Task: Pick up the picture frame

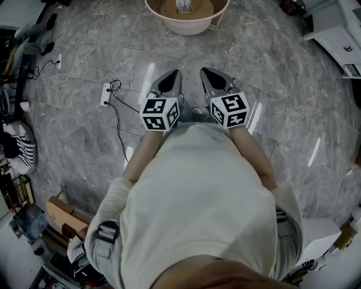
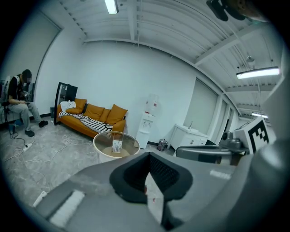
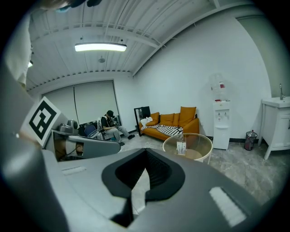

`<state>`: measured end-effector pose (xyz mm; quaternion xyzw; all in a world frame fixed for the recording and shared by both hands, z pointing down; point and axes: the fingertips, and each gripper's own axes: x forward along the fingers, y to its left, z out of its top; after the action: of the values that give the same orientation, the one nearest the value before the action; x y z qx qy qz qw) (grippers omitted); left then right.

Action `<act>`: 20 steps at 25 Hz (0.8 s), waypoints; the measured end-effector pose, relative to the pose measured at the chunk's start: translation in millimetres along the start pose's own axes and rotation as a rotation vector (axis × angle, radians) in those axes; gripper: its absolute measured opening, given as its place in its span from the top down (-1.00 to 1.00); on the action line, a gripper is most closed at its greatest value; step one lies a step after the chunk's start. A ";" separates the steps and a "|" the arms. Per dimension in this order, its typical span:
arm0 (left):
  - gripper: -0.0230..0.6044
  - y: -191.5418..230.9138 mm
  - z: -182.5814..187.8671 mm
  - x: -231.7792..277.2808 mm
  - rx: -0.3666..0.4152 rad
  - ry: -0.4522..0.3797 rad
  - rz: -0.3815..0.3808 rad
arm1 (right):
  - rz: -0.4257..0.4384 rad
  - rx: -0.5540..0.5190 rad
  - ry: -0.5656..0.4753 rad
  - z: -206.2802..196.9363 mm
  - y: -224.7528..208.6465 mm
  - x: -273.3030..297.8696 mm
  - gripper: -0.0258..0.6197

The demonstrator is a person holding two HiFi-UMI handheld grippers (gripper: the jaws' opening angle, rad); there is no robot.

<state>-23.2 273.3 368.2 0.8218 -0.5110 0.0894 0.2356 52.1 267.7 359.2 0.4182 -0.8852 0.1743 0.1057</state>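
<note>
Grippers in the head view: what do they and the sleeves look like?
Left gripper and right gripper match: grey tapered claws, black ribbed pads, each backed by a white cube with black square markers. The person wears a pale short-sleeved shirt.

left claw [image 1: 174, 76] and right claw [image 1: 206, 74] sit side by side, both closed (marker cubes nearest the person's pale shirt), over the grey marble floor [image 1: 271, 68]. ahead stands a round counter [image 1: 189, 29] bearing the picture frame [image 1: 182, 5]. a power strip [image 1: 105, 94] lies to the left.
</note>
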 end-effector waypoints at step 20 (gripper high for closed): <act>0.92 84.0 55.1 114.2 -0.040 0.042 0.028 | 0.010 0.039 0.033 45.2 -78.7 114.4 0.92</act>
<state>-49.8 125.0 389.2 0.8077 -0.5190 0.1000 0.2613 39.5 123.0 373.2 0.4127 -0.8819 0.1989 0.1111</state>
